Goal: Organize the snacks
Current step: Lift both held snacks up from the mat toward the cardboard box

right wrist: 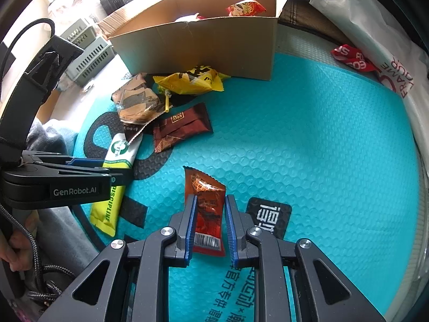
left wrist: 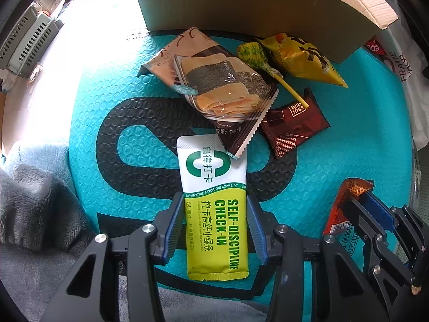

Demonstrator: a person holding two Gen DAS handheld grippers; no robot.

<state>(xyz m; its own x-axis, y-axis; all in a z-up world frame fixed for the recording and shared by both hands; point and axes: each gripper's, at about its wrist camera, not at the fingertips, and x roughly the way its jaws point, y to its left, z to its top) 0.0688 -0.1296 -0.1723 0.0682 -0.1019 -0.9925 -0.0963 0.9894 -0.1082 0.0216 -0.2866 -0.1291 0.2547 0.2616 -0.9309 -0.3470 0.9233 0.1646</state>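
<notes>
Straddling one green-and-white sachet (left wrist: 214, 209), the left gripper (left wrist: 214, 224) is spread, pads beside it, not pinching. Ahead of it lie four snacks (left wrist: 219, 86) before one cardboard box (left wrist: 241, 2). The right gripper (right wrist: 209, 225) likewise brackets one red packet (right wrist: 207, 209), unclenched.

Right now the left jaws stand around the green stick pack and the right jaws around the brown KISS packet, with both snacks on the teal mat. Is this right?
One detail is wrong. The right gripper has its jaws around the red sachet, not the KISS packet, which lies untouched further up the mat, as the right wrist view shows. The left gripper does straddle the green stick pack.
</notes>
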